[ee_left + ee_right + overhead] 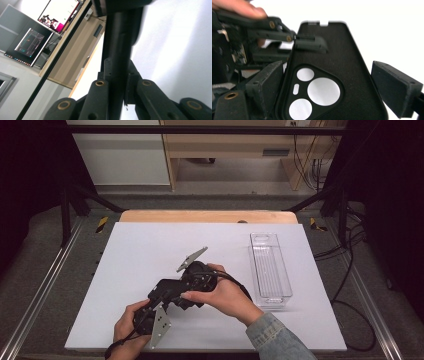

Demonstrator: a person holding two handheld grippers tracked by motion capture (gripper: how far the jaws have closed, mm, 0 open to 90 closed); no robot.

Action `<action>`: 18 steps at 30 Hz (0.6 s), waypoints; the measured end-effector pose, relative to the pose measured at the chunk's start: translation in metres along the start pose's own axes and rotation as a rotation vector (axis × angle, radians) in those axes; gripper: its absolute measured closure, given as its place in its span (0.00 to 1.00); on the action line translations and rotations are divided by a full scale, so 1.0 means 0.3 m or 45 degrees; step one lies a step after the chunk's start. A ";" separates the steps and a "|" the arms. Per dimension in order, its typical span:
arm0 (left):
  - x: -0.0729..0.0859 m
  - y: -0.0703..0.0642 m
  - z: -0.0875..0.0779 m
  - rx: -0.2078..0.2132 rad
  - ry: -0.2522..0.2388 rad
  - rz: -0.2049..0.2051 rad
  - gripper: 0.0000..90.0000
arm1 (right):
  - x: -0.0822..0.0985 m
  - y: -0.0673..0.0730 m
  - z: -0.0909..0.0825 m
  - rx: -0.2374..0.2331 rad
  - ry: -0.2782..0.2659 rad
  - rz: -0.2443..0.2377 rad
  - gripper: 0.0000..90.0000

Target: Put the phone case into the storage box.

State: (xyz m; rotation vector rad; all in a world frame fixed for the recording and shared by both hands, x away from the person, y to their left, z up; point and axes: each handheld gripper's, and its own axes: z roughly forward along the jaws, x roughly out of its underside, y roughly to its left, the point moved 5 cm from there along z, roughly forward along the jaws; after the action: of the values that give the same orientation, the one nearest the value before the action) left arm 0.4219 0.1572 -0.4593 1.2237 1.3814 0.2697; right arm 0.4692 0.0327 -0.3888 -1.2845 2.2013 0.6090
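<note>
**Desk:** What's in the person's hands at the lower centre of the high view?

**Photographer:** Two hand-held grippers meeting over a white table (pixel 150 250). The left gripper (pixel 159 296) sits low and left of centre; the right gripper (pixel 186 292) comes in from the right, under the right hand (pixel 225 296) with its denim sleeve (pixel 277 337).

**Desk:** And the object between them?

**Photographer:** A black phone case (pixel 332 75), with a rounded-triangle camera cut-out showing three round holes. In the right gripper view it fills the centre and lower frame. The left gripper (pixel 310 42) is clenched on the case's edge, upper left of that frame; its own view shows the dark case (pixel 118 57) edge-on, squeezed between the jaws.

**Desk:** The right gripper's state?

**Photographer:** Released. Its jaws stand wide at either side of the case, the right-hand pad (pixel 395 88) clearly apart from it, the left-hand one just beside it.

**Desk:** Anything else on the table?

**Photographer:** A clear plastic tray (pixel 270 270) right of centre, well apart from the hands.
</note>
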 end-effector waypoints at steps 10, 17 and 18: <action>0.021 0.018 -0.002 -0.013 0.023 -0.042 0.94 | 0.021 -0.001 -0.031 0.030 -0.049 -0.006 0.08; 0.053 0.049 -0.009 -0.034 0.032 -0.118 0.94 | 0.040 -0.018 -0.082 0.071 -0.109 -0.004 0.08; 0.057 0.053 -0.011 -0.038 0.036 -0.122 0.94 | 0.045 -0.021 -0.088 0.077 -0.117 -0.002 0.08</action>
State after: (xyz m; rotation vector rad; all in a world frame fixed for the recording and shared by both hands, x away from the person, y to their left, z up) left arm 0.4315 0.1784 -0.4565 1.1294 1.4514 0.2402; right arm 0.4637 0.0049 -0.3778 -1.2036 2.1274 0.5845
